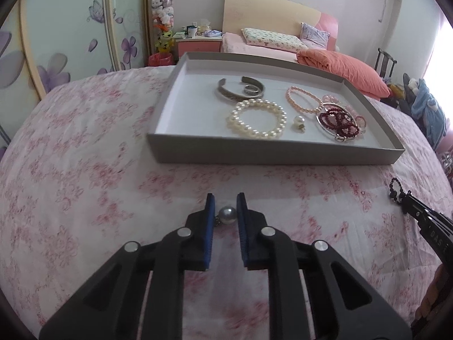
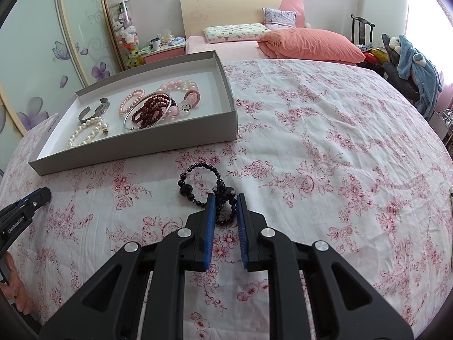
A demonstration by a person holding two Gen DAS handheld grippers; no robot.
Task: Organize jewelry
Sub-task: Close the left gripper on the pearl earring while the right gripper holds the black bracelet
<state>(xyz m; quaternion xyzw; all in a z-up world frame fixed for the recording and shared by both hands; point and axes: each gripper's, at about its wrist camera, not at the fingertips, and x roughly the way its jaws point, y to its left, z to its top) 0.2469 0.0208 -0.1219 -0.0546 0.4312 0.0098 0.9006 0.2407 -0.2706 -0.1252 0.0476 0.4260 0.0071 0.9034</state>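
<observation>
Mostly the sorting looks done, as far as I can judge — the grey tray [image 1: 271, 153] already holds a white pearl bracelet [image 1: 256, 119], a silver cuff [image 1: 240, 89], a pink bead bracelet [image 1: 304, 99], a thin silver bangle [image 1: 337, 134] with a dark red bead strand [image 1: 339, 120] lying inside it, a chunky pink and clear bead bracelet [image 2: 184, 93], and one loose pearl earring [image 1: 299, 120]. Two pieces are still out on the bedspread. My left gripper [image 1: 226, 212] is drawn in narrow around the second pearl earring [image 1: 228, 215], which sits between the blue pads on the cloth; whether the pads actually press on it I cannot tell. My right gripper [image 2: 225, 212] is likewise narrow, closed on the black bead bracelet [image 2: 209, 189], with most of its loop trailing out toward 11 o'clock from the fingertips. From the left wrist view the tray lies at 12 o'clock, well apart from the earring; from the right wrist view it lies at 10 o'clock, near the black beads. What remains, I judge, is carrying both pieces over its rim. The surface is a bed covered with a white bedspread [image 2: 325, 141] printed in pink flowers, soft and a little creased. Beyond it stands a second bed with a salmon quilt [image 2: 308, 42], a patterned pillow [image 2: 235, 32], a pink nightstand [image 1: 198, 44], wardrobe doors [image 1: 70, 51] painted with purple flowers, and bright window light at 3 o'clock
</observation>
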